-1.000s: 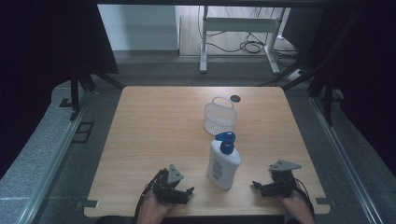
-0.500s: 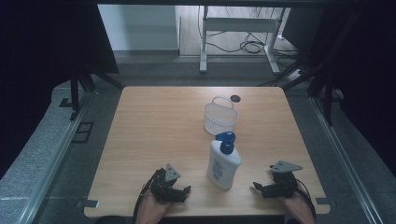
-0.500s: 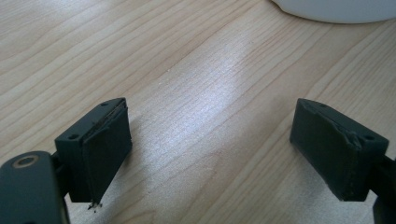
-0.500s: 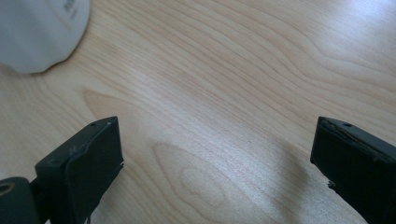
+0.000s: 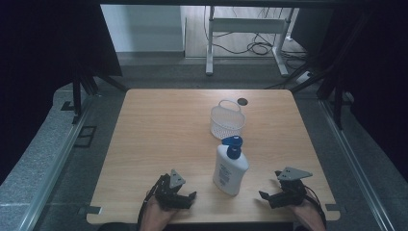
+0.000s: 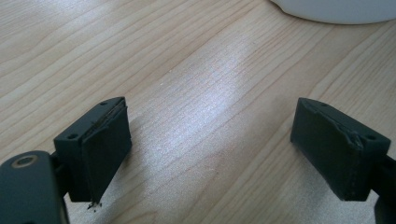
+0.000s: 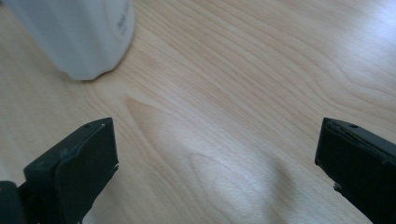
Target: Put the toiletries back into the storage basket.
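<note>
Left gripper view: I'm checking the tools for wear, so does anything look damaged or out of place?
Yes. The left gripper has worn pads: edges look frayed, and a dark crumb hangs under one. The pump bottle stands upright and nothing looks spilled on the table.

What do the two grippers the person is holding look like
Both are black. The left gripper and the right gripper each carry a grey three-cornered plate on top, and a black cable loops back from each beside the hand. Up close, the jaws are blocky black pads with small screw holes near the outer edges; the left gripper's pads look frayed at the edges.
</note>
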The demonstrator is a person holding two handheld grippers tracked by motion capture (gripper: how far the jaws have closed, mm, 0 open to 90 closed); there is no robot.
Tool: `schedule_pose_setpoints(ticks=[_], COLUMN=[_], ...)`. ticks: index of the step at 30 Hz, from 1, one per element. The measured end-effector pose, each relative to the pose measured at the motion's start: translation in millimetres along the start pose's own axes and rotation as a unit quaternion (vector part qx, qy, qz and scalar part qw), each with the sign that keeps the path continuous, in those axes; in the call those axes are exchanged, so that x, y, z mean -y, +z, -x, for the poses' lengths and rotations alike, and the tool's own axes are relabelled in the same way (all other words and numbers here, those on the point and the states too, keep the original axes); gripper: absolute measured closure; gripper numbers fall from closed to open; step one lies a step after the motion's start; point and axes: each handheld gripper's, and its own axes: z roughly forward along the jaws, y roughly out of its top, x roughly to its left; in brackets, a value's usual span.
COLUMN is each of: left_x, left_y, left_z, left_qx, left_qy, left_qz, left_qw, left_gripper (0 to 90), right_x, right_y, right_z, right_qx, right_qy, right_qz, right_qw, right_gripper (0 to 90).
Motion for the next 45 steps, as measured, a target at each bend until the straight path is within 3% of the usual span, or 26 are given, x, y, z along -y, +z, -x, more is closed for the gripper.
schedule_pose_setpoints(ticks=[11,17,24,39,45], left_x=[0.0,0.0,0.0,0.1,0.1], left_y=[0.0,-0.1,-0.1,-0.1,0.1], left_z=[0.1,0.0,0.1,0.2,0.3], left_qx=[0.000,0.000,0.000,0.000,0.000], left_qy=[0.000,0.001,0.001,0.001,0.000], left_qz=[0.000,0.000,0.000,0.001,0.001], left_qw=[1.0000,1.0000,1.0000,1.0000,1.0000], left_gripper=[11.7,11.8,12.0,12.0,12.0], right_x=[-11.7,-22.5,-34.2,-67.3,-78.9], right_y=[-4.2,-9.5,-13.3,-10.2,-6.4], right_z=[-7.1,-10.6,-16.7,-41.4,-46.9], right_qx=[-0.025,-0.036,-0.069,-0.088,-0.096], right_qy=[-0.002,0.003,0.010,-0.029,-0.021], right_qz=[0.009,0.037,0.064,0.056,0.058], right_qw=[0.9996,0.9987,0.9954,0.9941,0.9935], right_gripper=[0.0,0.0,0.0,0.0,0.0])
